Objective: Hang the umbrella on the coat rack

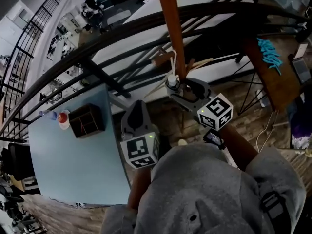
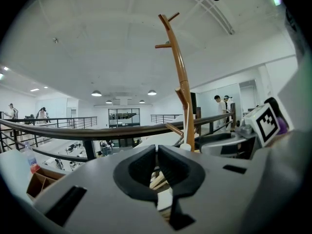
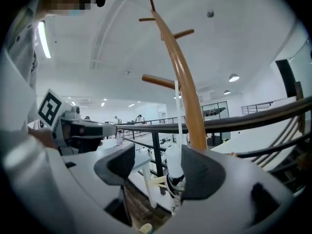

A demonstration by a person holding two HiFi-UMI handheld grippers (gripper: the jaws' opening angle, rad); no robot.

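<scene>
The brown wooden coat rack (image 1: 171,28) rises just beyond the black railing. The umbrella's white handle (image 1: 171,81) hangs beside the pole, and its thin white strap (image 1: 171,57) runs up to a low peg (image 1: 163,58). My right gripper (image 1: 184,89) is open around the handle. In the right gripper view the handle (image 3: 174,162) sits between the jaws, close to the right one, with the strap (image 3: 180,118) above and the folded canopy (image 3: 176,184) below. My left gripper (image 1: 137,112) is shut on nothing, left of the rack (image 2: 181,77).
A blue-grey table (image 1: 73,155) lies at the left with a brown compartment box (image 1: 87,120) and a red-capped bottle (image 1: 62,117). The curved black railing (image 1: 122,28) crosses ahead. A wooden desk (image 1: 273,77) with a turquoise object (image 1: 269,52) stands at the right, cables below it.
</scene>
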